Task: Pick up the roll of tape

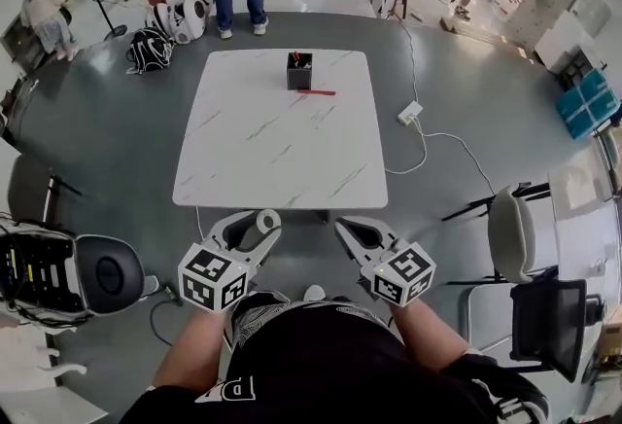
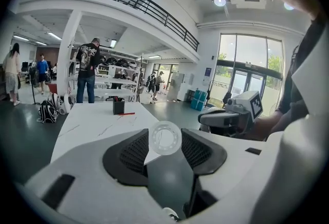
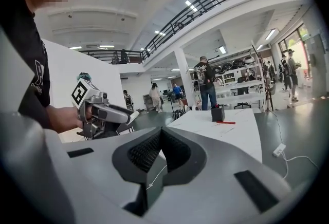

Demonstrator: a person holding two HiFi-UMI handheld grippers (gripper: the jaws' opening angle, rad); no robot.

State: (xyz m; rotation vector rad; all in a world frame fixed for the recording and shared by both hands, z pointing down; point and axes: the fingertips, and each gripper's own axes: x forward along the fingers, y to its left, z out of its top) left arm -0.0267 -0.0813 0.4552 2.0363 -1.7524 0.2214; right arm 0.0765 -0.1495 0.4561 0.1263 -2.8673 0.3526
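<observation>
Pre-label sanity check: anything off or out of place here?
Minor only. A red pen lies flat on the table beside the black holder, not in it. The tape is pinched right at the tips of the left gripper. Nothing spilled or damaged.

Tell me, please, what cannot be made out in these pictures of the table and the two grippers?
- Contents of the black square holder: too small in every view.
- Thin red stick beside it: too small to tell pen from marker.
- Loose end of the translucent white roll of tape: too pale and small in both views that show it.
- Legs of the white marble-patterned table: hidden under its top in the head view.
</observation>
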